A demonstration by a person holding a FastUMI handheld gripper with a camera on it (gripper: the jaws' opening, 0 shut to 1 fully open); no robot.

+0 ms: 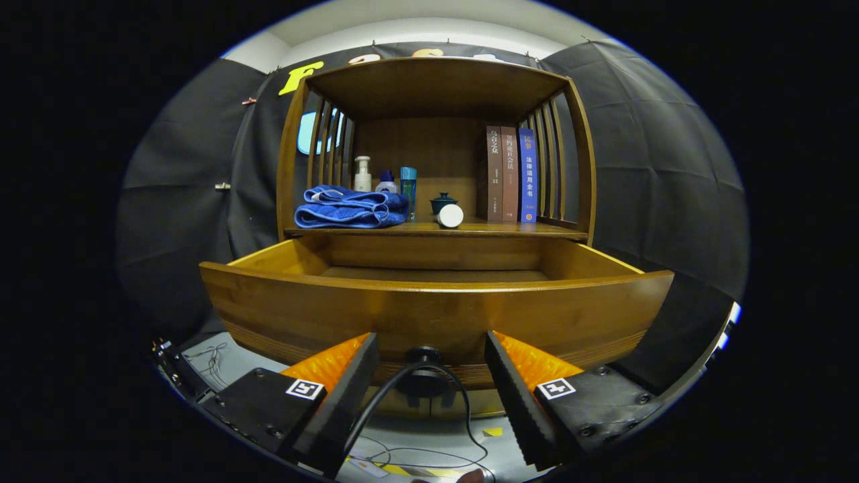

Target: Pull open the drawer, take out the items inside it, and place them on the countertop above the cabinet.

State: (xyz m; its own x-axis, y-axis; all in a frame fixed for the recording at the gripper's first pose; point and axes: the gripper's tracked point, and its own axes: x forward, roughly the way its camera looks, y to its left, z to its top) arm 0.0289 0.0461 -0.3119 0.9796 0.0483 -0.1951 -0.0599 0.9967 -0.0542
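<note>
Wooden drawer front (436,315) is spreading wide just ahead of the gripper (429,365), whose jaws are standing open with nothing held between them. A dark round knob (424,354) on that front is sitting in the gap between the jaws, touching neither, and a black cable (376,409) is looping down from it toward 6 o'clock. The drawer is standing pulled out, its curved top edge running from 9 o'clock to 3 o'clock across the jaws' path. Beyond that edge the drawer floor (436,274) is showing as bare wood; whether anything is lying low behind the front I cannot tell. Open room is lying above the drawer rim, between it and the worktop (470,229) at 12 o'clock. On the worktop, a folded blue towel (350,208) is lying at 11 o'clock near the front edge, with a white pump bottle (362,174), a small capped bottle (386,181) and a teal bottle (408,191) standing behind it. A white round lid (450,215) is resting right at the edge, just in front of a dark lidded pot (443,201). Three books (510,174) are standing upright at 1 o'clock against the slatted side.
</note>
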